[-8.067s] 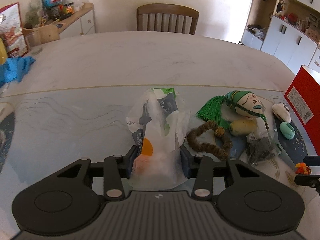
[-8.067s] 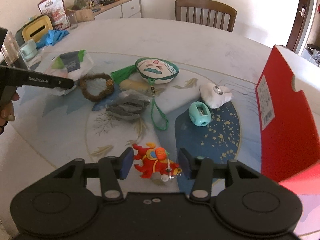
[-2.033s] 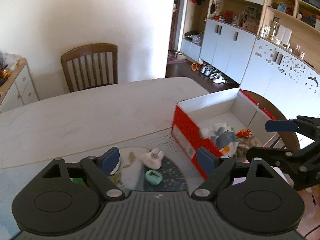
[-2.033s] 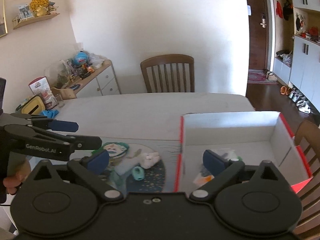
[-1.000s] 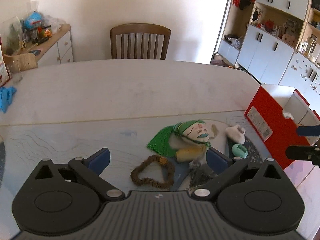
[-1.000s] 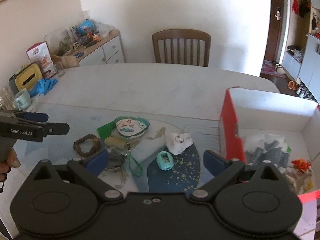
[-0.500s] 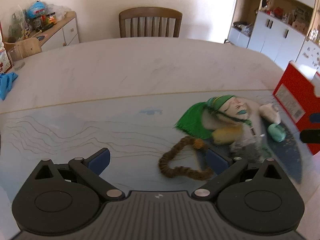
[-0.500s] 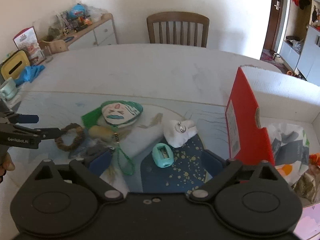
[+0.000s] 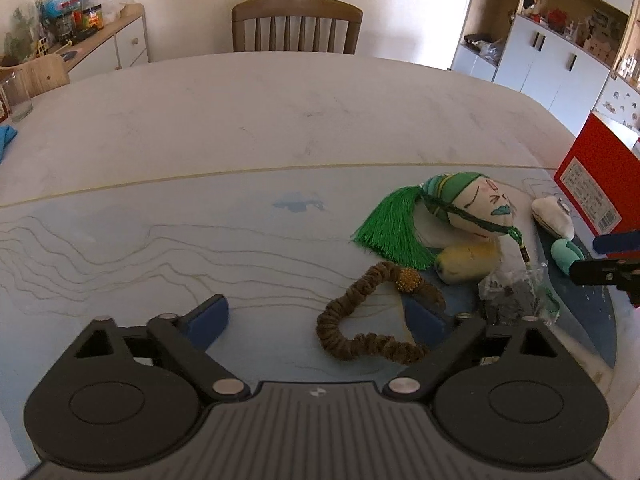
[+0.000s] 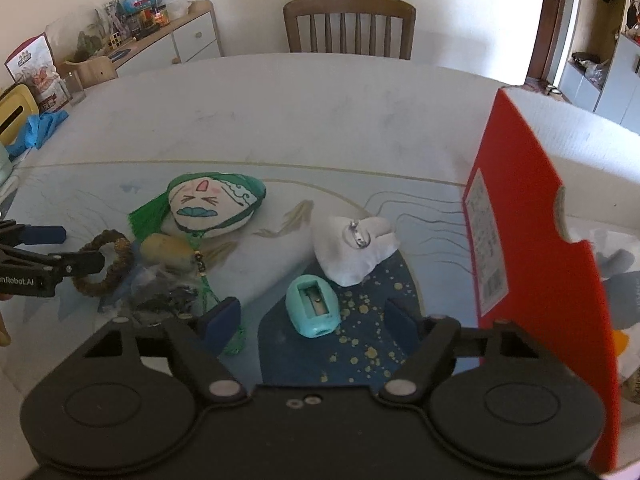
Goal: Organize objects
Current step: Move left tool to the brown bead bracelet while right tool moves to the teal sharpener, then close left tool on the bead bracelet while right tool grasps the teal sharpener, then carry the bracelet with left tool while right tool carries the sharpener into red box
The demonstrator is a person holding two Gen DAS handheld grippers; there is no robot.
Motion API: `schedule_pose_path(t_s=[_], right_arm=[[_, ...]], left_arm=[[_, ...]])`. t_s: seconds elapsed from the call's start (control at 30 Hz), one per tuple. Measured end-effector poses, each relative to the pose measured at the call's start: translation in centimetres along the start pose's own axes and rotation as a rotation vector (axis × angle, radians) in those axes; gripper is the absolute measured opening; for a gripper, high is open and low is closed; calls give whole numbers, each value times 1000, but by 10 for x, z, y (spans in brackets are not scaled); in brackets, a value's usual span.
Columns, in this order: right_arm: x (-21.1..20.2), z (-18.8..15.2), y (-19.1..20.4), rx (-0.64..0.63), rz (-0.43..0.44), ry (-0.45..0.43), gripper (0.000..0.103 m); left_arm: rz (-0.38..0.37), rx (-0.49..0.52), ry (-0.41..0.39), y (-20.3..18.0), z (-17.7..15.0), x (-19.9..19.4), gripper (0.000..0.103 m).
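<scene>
Left hand-held gripper [image 9: 316,316] spread wide, empty, low over brown bead bracelet [image 9: 370,320] on worktop [image 9: 280,120]. Right hand-held gripper [image 10: 310,318] also spread, straddling teal sharpener [image 10: 314,310] beside red box [image 10: 536,248].

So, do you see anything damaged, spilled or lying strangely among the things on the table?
Nothing is spilled or broken. The remaining items are only heaped: the face sachet with its green tassel, the brown bead bracelet and a clear packet overlap one another. The teal sharpener lies apart.
</scene>
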State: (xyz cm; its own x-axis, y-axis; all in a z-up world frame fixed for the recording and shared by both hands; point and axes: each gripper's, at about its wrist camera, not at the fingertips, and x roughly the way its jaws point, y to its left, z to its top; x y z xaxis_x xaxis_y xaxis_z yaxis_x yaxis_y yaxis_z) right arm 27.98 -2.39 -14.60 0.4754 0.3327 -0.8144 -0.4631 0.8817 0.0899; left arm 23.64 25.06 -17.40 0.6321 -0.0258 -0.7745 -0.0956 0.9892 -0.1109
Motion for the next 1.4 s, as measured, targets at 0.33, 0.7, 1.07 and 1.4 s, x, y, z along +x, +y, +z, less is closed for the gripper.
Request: schedule_pose_path(t_s=[0.33,0.7,1.07,1.4], right_arm=[[11,-2,0,-6,9,8,54],[16,-3,6,-9,4,19,37],[3,-11,12,-12,9,-8,28],[-37,-17,17,-3,65,-47,28]], left_arm=[[-28,47,-4,-9,5,-3,46],[-22,76,27,-21,4,-4,23],[-29,83,42,-35,2,-14,8],[-56,85,-1,-49,4,-46,7]])
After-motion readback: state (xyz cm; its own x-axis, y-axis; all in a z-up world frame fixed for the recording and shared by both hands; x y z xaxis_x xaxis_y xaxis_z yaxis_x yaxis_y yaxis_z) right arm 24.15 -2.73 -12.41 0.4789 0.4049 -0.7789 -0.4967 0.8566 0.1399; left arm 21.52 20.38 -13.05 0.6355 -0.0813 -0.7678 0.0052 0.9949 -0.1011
